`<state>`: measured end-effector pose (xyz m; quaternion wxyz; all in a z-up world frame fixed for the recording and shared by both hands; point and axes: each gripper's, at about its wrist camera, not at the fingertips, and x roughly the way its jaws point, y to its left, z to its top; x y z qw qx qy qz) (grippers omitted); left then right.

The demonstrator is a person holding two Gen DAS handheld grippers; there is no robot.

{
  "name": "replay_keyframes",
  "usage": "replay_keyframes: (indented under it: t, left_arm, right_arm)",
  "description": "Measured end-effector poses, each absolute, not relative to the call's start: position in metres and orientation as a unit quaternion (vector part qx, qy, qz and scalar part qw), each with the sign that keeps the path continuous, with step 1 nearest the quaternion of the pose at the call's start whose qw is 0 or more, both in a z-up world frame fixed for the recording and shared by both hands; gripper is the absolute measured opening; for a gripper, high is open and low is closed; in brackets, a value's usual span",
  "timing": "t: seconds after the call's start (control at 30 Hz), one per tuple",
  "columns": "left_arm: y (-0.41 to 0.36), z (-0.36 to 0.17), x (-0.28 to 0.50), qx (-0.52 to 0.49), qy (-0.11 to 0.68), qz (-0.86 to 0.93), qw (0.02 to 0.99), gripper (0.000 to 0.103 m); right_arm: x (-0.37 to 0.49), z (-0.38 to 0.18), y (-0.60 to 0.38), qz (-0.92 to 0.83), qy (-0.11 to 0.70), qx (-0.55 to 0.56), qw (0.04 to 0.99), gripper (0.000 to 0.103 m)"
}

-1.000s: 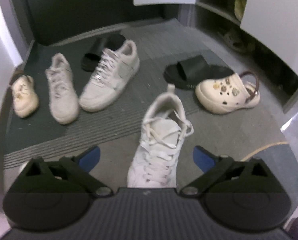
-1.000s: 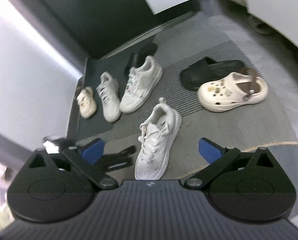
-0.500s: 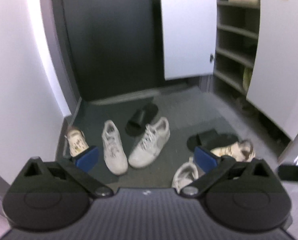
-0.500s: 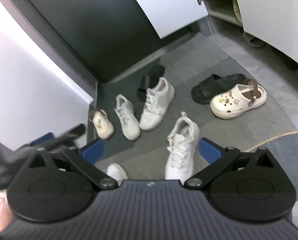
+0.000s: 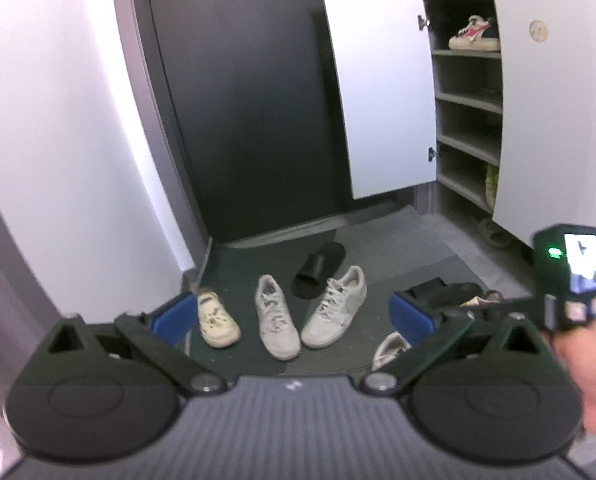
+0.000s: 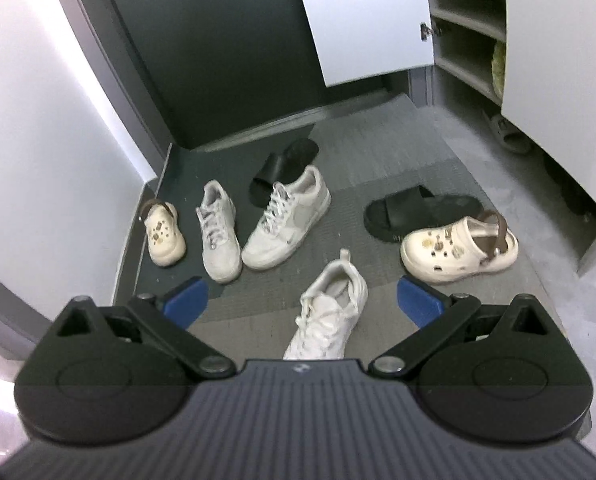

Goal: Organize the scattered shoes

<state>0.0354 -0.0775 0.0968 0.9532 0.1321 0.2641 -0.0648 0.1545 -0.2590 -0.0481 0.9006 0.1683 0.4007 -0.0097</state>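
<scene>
Several shoes lie scattered on the entry floor. In the right wrist view a white sneaker (image 6: 330,312) lies nearest, between the tips of my open right gripper (image 6: 302,300) and well below them. Farther off are a cream clog (image 6: 458,252), a black slide (image 6: 414,214), a white and grey sneaker (image 6: 288,220), another white sneaker (image 6: 218,232), a small cream clog (image 6: 162,236) and a second black slide (image 6: 286,164). My left gripper (image 5: 292,316) is open and held high, with the two sneakers (image 5: 276,322) (image 5: 338,308) far beyond it.
A shoe cabinet (image 5: 468,120) with open white doors (image 5: 382,100) stands at the right, holding a pink and white shoe (image 5: 474,34) on an upper shelf. A dark door (image 5: 238,100) closes the back. A hand (image 5: 586,360) and the right gripper's device (image 5: 570,268) show at the left wrist view's right edge.
Both grippers have risen and drawn back from the floor, so the shoes look smaller and the cabinet shelves have come into view. No shoe has moved. Both stay open.
</scene>
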Motion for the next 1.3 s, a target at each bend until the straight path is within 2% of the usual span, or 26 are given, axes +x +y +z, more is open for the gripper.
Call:
replay_keyframes:
  t: [0.23,0.57,0.67,0.83,1.0,1.3]
  left_arm:
    - [-0.058,0.110,0.027,0.108,0.256,-0.060,0.959,0.103]
    - [-0.025,0.047,0.062,0.004,0.276,-0.085,0.957,0.103]
    - [-0.019,0.031,0.073,-0.004,0.313,-0.082,0.946,0.103]
    - [-0.021,0.032,0.075,-0.028,0.320,-0.114,0.940,0.103]
    - [-0.032,0.038,0.081,-0.048,0.314,-0.138,0.938,0.103]
    - [-0.047,0.030,0.081,-0.050,0.328,-0.152,0.931,0.103]
  right_arm:
    - [0.169,-0.057,-0.244,0.012,0.410,0.186,0.893,0.103]
    - [0.172,-0.080,-0.210,0.062,0.446,0.150,0.880,0.103]
    - [0.175,-0.089,-0.213,0.066,0.464,0.140,0.872,0.103]
    - [0.185,-0.113,-0.254,0.028,0.479,0.226,0.848,0.103]
    - [0.183,-0.116,-0.277,-0.001,0.471,0.215,0.856,0.103]
    - [0.152,-0.095,-0.286,0.059,0.435,0.203,0.875,0.103]
